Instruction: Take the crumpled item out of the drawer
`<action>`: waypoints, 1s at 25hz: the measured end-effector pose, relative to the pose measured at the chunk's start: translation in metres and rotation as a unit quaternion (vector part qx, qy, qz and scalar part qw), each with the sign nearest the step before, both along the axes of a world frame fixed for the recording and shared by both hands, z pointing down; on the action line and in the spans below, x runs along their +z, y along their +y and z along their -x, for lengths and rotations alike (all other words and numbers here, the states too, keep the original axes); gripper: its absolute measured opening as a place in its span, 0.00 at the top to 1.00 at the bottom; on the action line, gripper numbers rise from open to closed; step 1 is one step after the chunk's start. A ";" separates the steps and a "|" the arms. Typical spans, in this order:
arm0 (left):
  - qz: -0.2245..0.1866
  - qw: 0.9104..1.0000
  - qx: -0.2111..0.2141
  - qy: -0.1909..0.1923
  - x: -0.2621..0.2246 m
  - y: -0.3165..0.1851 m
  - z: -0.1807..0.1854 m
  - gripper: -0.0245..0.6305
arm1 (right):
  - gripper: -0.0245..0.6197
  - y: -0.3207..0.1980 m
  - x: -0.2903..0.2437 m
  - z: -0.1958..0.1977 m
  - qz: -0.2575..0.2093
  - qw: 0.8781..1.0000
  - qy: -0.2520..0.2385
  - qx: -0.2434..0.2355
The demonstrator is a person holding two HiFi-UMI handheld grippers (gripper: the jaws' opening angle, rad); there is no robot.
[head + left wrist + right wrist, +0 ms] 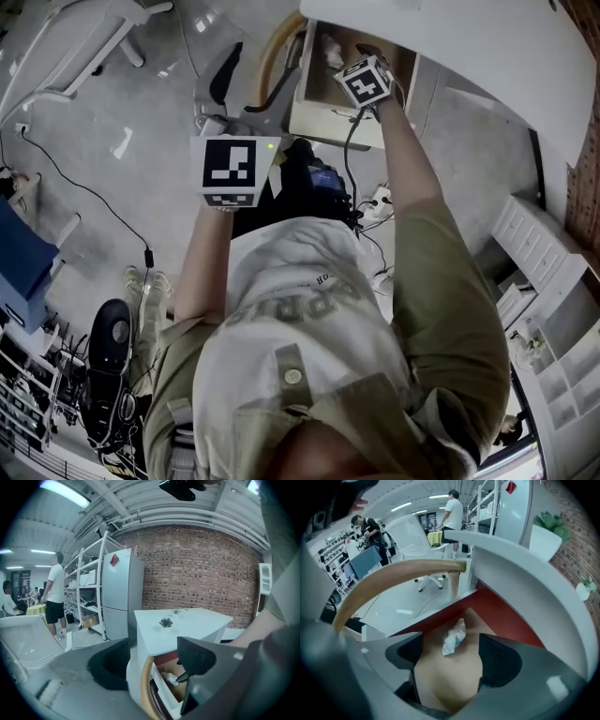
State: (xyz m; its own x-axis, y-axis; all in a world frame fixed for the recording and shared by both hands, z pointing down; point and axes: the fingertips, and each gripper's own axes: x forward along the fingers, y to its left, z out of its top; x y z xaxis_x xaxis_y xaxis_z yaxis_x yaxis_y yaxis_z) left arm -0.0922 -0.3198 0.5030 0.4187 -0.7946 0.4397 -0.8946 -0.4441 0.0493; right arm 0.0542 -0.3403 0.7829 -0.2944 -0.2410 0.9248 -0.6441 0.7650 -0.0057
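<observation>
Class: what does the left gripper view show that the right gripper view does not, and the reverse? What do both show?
Left gripper view only: the open, empty left claw and the person's forearm reaching toward the drawer. Right gripper view only: the right claw open, its jaws either side of the crumpled paper. Both: the open drawer, the paper, the grey refrigerator, the curved wooden bar.

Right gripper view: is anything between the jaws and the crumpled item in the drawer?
Nothing visible. The right gripper is open at the drawer, and the crumpled item lies on bare floor just ahead of its jaws, untouched.
</observation>
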 end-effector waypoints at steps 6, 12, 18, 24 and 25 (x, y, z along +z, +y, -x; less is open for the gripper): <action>0.006 1.000 -0.016 0.004 0.013 -0.007 0.006 0.46 | 0.39 -0.004 0.045 -0.002 0.034 0.998 0.045 -0.026; 0.005 1.000 -0.008 -0.002 0.023 -0.009 0.005 0.46 | 0.42 -0.009 0.071 -0.001 0.060 0.996 0.062 -0.030; 0.018 1.000 -0.002 -0.011 0.036 -0.009 0.005 0.46 | 0.49 -0.011 0.094 0.004 0.082 0.993 0.077 -0.033; 0.023 1.000 0.001 -0.017 0.045 -0.012 0.009 0.46 | 0.64 -0.012 0.104 0.005 0.084 0.993 0.077 -0.018; 0.024 1.000 0.001 -0.018 0.045 -0.013 0.010 0.46 | 0.67 -0.013 0.103 0.005 0.081 0.993 0.078 -0.018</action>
State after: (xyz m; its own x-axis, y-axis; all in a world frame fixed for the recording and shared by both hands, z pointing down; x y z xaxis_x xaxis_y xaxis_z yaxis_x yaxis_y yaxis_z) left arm -0.1027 -0.3328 0.5481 0.4035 -0.7719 0.4912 -0.8955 -0.4434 0.0387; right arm 0.0493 -0.3535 0.8855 -0.1501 -0.0766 0.9857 -0.6192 0.7845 -0.0334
